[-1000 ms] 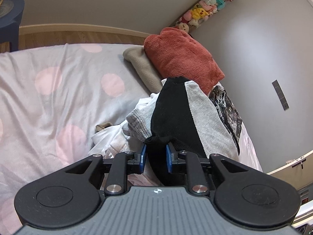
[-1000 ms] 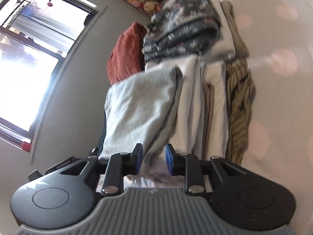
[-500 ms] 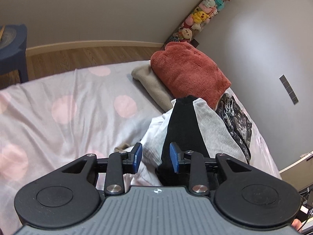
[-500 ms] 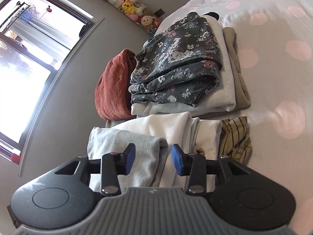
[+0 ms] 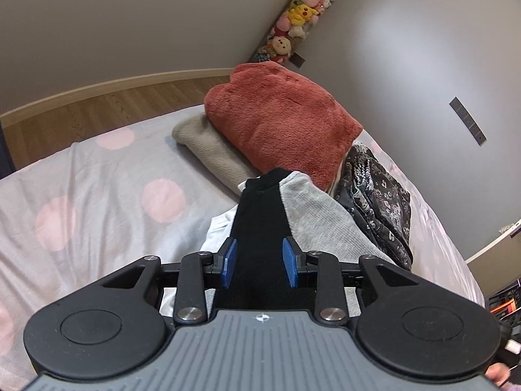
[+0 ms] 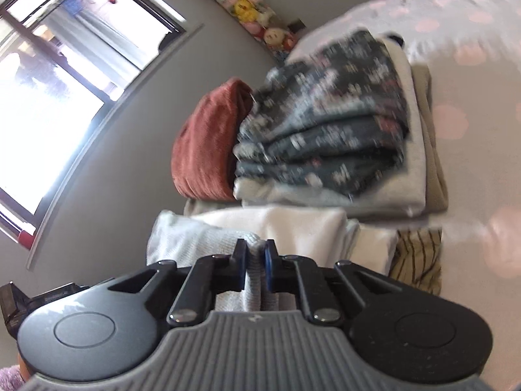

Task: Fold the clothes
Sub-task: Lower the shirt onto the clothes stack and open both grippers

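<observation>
A black-and-grey garment [image 5: 319, 215] lies on the pile of clothes on the bed. My left gripper [image 5: 259, 262] hovers over its black strip, which fills the gap between the blue pads [image 5: 228, 260]; I see no pinch, so the gripper is open. In the right wrist view, my right gripper [image 6: 255, 260] has its jaws closing, nearly together, with a fold of the light grey garment [image 6: 195, 244] squeezed between the pads. That garment lies on folded white clothes [image 6: 293, 224]. This view is motion-blurred.
Behind lie a red fleece [image 5: 283, 120] on a beige piece [image 5: 208, 150], a dark floral garment [image 6: 325, 130] and a striped one [image 6: 416, 254]. The pink-dotted sheet [image 5: 97, 202] spreads to the left. A wall, a window [image 6: 49, 97] and a column of plush toys [image 5: 296, 19] bound the far side.
My left gripper let go of the black fabric, widened and drew back and up. My right gripper opened wider, backed away from the pile, then closed on the grey fold.
</observation>
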Demonstrator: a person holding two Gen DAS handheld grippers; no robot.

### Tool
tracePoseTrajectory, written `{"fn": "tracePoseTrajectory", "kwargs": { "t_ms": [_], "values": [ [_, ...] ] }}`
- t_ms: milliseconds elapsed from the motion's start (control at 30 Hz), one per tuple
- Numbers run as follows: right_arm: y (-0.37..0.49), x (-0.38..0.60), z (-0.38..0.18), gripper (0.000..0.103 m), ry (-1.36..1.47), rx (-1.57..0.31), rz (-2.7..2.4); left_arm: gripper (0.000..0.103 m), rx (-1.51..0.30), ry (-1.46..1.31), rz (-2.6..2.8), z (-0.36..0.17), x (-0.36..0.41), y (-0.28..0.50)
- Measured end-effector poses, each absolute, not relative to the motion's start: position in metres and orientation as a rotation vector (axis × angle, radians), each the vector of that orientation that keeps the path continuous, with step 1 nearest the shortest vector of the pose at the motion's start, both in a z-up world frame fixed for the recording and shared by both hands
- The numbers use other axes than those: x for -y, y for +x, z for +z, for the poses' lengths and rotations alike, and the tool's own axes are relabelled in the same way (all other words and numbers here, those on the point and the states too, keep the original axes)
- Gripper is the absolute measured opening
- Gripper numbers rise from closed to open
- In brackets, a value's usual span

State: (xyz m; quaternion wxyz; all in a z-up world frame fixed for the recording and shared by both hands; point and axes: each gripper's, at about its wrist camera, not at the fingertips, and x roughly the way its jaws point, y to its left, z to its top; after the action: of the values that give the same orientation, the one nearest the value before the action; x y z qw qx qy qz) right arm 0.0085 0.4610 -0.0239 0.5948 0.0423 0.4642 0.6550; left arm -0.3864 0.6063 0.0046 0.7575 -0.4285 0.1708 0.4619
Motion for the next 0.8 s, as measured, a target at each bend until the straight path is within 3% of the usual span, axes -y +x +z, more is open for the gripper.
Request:
{"fn": "tracePoseTrajectory", "kwargs": {
  "t_ms": [200,500,567,700,800],
  "values": [
    [0.007,-0.482,0.01,0.011,0.026,-0.953,1.525,0.028,-0.361,-0.927,0.96,0.007,-0.605,-0.371],
    [0.016,-0.5,-0.058,0.011,-0.043,-1.076,1.356,0.028,-0.463,-0.892,0.944,-0.008,-0.594,-0.358],
    [0.017,-0.498,-0.06,0.013,-0.037,-1.096,1.365,0.028,-0.467,-0.895,0.951,-0.013,-0.591,-0.361],
    [0.016,-0.485,-0.044,0.029,-0.048,-1.049,1.389,0.028,-0.463,-0.877,0.969,-0.009,-0.583,-0.368],
    [0.008,-0.467,-0.023,0.029,-0.07,-0.973,1.407,0.028,-0.449,-0.831,0.963,0.0,-0.569,-0.367]
  ]
}}
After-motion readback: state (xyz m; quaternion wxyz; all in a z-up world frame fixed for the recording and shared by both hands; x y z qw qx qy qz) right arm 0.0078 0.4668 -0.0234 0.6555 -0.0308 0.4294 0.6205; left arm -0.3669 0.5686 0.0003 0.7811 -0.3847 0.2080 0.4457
